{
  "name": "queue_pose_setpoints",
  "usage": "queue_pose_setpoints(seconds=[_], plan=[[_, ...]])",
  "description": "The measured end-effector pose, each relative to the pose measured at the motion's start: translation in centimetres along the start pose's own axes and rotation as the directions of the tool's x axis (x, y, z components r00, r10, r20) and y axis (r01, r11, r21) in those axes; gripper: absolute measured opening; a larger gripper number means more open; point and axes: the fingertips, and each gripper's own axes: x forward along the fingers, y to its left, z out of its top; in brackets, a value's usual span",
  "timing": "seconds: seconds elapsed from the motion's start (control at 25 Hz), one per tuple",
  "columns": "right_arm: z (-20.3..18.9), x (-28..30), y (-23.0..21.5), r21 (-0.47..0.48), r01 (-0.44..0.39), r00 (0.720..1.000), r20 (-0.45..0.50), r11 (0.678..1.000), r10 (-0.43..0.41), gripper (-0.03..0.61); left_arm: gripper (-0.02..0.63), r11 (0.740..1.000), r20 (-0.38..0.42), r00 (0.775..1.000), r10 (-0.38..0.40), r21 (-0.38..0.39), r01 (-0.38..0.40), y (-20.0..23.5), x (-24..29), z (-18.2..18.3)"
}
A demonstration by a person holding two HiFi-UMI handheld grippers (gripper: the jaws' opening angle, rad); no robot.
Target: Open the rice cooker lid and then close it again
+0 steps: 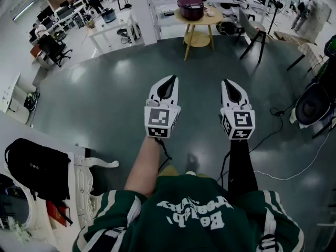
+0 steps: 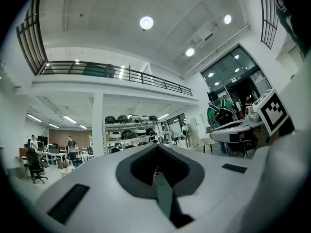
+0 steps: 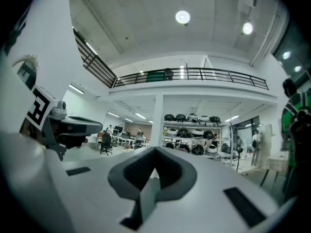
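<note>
Rice cooker (image 1: 190,7), lid down, stands on a round wooden table (image 1: 210,19). Well apart from the table, on the person's side, left gripper (image 1: 168,81) and right gripper (image 1: 229,84) are held level, each clenched tight on nothing.

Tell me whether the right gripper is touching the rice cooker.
Apart. The head view shows the right gripper over the floor, far short of the rice cooker on the round table.

Rice cooker (image 1: 190,7) on round table (image 1: 213,18)
</note>
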Motion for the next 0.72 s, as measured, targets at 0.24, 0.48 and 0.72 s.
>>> queue_pose_setpoints(seconds=[0.24,0.48,0.72], plan=[[-0.1,0.2,-0.4,0.018,0.005,1.0,0.013,1.0,-0.005,0.005,0.0,1.0,-0.008,1.0,-0.004,0.005,0.004,0.4,0.5,0.0],[-0.6,2.4,-1.7,0.027,0.016,1.0,0.016,1.0,-0.017,0.005,0.0,1.0,-0.019,1.0,-0.002,-0.012,0.002,1.5,2.8,-1.1],[-1.7,7.0,-3.7,0.024,0.036,0.999,0.02,0.999,-0.036,0.005,0.0,1.0,-0.02,1.0,-0.013,-0.02,0.012,3.5,7.7,-2.8]])
